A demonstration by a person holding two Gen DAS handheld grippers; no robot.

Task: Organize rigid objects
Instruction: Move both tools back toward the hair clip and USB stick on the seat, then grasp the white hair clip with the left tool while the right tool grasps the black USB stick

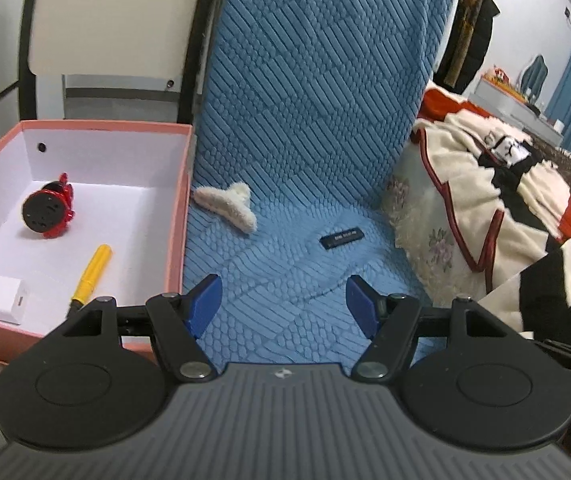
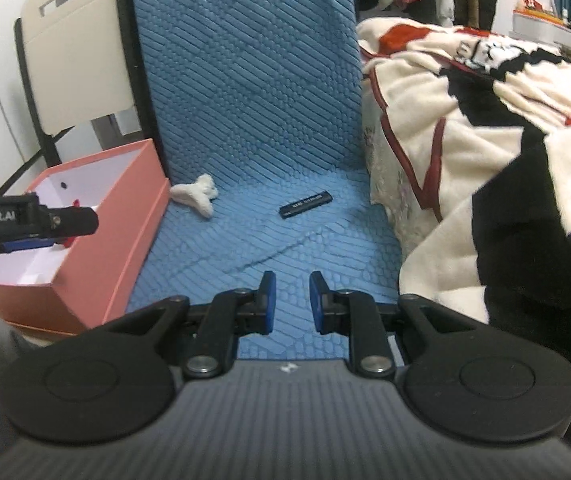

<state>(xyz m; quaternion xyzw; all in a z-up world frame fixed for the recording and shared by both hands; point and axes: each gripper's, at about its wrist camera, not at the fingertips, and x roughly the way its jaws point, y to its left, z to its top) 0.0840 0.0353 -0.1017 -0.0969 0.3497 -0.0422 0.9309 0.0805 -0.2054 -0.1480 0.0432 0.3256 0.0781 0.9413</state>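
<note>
Step in hand: I judge I'm between picks; three things already lie in the pink box [image 1: 177, 216], two are left out on the blue quilted cover [image 1: 309, 120].
In the box: a red and black round gadget [image 1: 47, 210], a yellow pen-like tool [image 1: 90, 276] and a white charger cube [image 1: 5, 299], all on the white floor of the box, apart from one another.
Left out: a fluffy white hair claw [image 1: 227, 204] just beside the box's right wall, and a small black bar [image 1: 341, 237] farther right, lying flat, well apart from the claw.
Left gripper [image 1: 283, 306]: released, jaws spread wide, nothing between them, hovering at the box's near right corner.
Right gripper [image 2: 288, 304]: partly parted with a narrow gap, empty, pointed toward the black bar.
Next move, my guess: send the right gripper forward to the bar, widen a little, and close across its narrow width; it lies at a slant, so the wrist needs turning to match.
Watch for: the bar is low on a soft ribbed surface, so fingertips may press into the fabric.
</note>
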